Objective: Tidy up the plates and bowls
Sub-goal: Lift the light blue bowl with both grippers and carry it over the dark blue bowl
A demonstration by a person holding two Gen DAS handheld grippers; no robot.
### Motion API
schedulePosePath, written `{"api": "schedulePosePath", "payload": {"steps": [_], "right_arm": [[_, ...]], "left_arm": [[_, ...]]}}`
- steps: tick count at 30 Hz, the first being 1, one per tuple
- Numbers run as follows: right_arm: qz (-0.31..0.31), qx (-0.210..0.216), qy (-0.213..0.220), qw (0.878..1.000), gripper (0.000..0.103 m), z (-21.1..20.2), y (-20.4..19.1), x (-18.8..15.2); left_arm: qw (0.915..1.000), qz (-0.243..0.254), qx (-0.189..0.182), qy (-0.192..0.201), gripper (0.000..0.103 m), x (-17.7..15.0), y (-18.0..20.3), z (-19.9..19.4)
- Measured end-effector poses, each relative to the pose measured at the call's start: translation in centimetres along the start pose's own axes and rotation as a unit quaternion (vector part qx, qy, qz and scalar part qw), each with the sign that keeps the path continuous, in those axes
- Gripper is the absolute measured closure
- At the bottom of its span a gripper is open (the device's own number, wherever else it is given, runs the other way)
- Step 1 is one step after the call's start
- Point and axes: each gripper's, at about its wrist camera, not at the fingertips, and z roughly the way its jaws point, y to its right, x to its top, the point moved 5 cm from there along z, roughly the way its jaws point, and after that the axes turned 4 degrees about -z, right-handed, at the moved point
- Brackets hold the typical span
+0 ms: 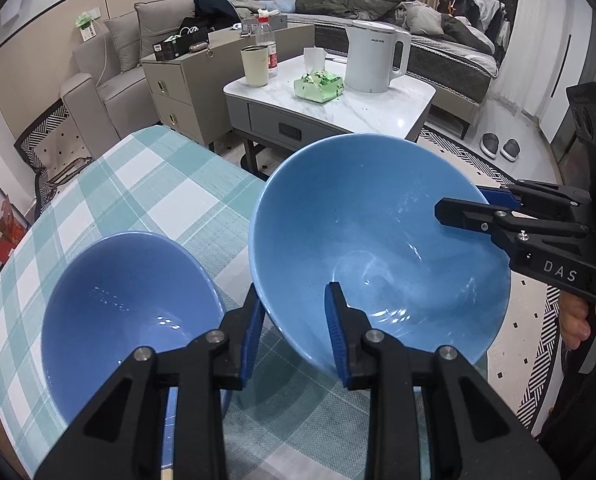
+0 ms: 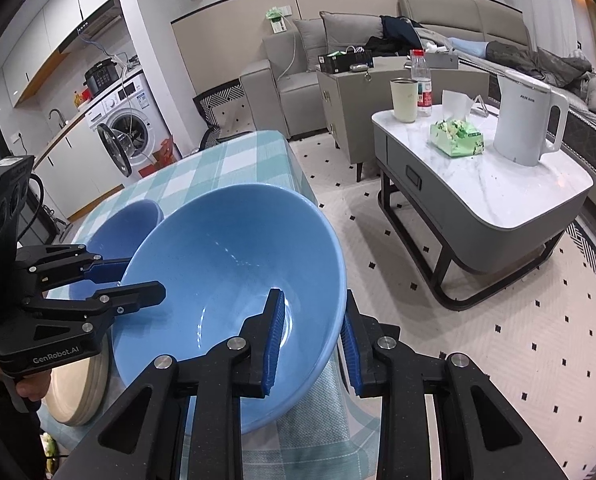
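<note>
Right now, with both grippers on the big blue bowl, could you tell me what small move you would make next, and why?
Probably carry the large blue bowl, clamped at opposite rims by the left gripper and right gripper, toward the smaller blue bowl on the checked tablecloth for stacking.

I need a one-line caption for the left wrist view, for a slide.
Both grippers, left and right, clamp opposite rims of the large blue bowl, beside a smaller blue bowl on the checked tablecloth.

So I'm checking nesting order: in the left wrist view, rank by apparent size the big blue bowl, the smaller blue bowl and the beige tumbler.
1. Big blue bowl, gripped by both grippers.
2. Smaller blue bowl, nearly as large-looking, partly hidden.
3. Beige tumbler, farther away, so true size unsure.
</note>
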Motion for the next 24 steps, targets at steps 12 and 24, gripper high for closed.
{"api": "schedulePosePath", "payload": {"steps": [12,24], "right_arm": [[0.001,-0.005,0.024,1.000,0.075,-1.5,-0.7,0.8],[-0.049,-0.008,0.042,0.998,0.075,-2.8,-4.3,2.2]], "left_arm": [[0.9998,-0.004,0.005,0.020,0.074,0.8,-0.3,-1.6],[0.9981,-0.028,0.021,0.051,0.074,1.1,-3.0,-4.7]]}}
